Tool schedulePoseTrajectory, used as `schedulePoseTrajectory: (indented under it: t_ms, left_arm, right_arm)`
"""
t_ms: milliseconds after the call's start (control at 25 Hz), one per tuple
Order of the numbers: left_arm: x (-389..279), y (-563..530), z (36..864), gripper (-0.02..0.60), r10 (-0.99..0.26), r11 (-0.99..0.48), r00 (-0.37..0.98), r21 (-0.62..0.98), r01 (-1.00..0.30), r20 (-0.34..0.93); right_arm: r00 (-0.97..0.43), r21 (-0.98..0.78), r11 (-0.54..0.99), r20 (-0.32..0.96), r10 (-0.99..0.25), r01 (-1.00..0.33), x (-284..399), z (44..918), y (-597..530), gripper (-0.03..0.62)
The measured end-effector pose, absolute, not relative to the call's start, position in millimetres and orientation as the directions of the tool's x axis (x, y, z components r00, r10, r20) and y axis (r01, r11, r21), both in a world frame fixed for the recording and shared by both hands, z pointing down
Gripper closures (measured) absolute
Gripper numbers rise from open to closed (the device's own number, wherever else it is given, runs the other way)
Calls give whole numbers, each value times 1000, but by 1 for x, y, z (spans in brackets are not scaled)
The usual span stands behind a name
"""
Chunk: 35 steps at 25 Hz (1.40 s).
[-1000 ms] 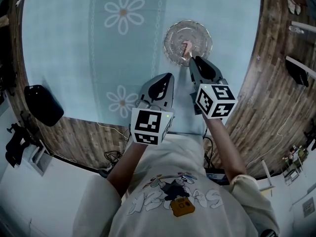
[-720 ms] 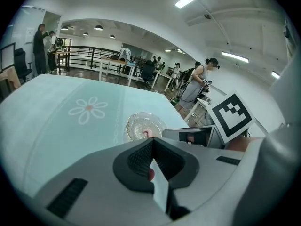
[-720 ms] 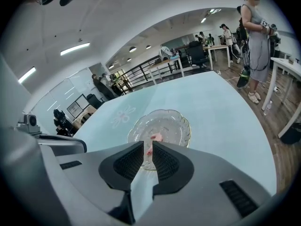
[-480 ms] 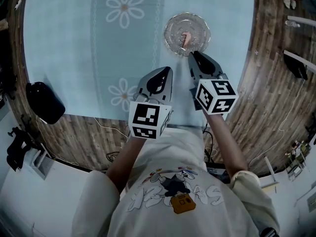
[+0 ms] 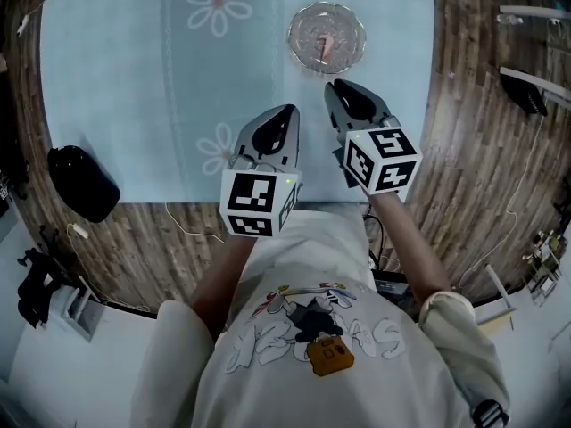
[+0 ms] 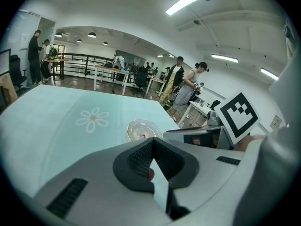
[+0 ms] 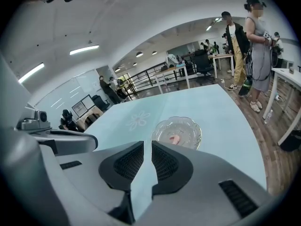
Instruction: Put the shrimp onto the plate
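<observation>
The pink shrimp (image 5: 326, 46) lies in the clear glass plate (image 5: 299, 23) at the far side of the light blue tablecloth. The right gripper view shows the shrimp (image 7: 176, 138) lying free in the plate (image 7: 162, 125). My right gripper (image 5: 332, 86) hovers just short of the plate, its jaws a narrow gap apart with nothing between them (image 7: 144, 144). Further left and nearer me is my left gripper (image 5: 290, 110); its jaw tips meet and it holds nothing (image 6: 151, 142). Past that gripper the plate (image 6: 134, 125) is in sight.
Daisy prints (image 5: 219, 3) mark the cloth. A black object (image 5: 82, 185) sits at the table's left corner over the wooden floor. Cables (image 5: 192, 230) trail along the near edge. Several people (image 7: 256, 41) stand beyond the table among desks.
My right gripper has come away from the shrimp and pulled back toward me. The shrimp stays on the plate. The left gripper has also drawn back slightly.
</observation>
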<state>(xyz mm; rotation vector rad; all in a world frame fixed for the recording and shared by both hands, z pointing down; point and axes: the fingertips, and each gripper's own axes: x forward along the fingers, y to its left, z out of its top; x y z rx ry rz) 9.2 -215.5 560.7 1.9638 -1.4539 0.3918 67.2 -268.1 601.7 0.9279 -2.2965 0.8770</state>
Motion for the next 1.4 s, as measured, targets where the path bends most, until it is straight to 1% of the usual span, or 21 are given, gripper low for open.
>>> schedulePoseTrajectory:
  t_ms: [520,680,1040,1200,1400]
  left_arm:
    - [-30,-167,505,574,-779,-213,366,334,-918,509]
    - [-41,-151,493,574,-781,-211,384,370,-904,492]
    - [-55,-108,458,574,-805,-253,411,379,-890,428]
    - [-64,-87,452,574,-799,-283,437,383,-879,413]
    - [-64,-64,448,574,-786,-324,471,382,-866,401]
  right_arm:
    - [-658,-329,626,628,-415,-707,32,537,-201,526]
    - [-671,-346,623,615,-414,-702,21,517,-176,528]
    - [-676,-334,632,598,-432,-699,13,486,-115,528]
    - [-697,-401,598,581,-421,-694,9,477,-101,528]
    - [-694,-393,596,572,-439,-700,10,466,-88,528]
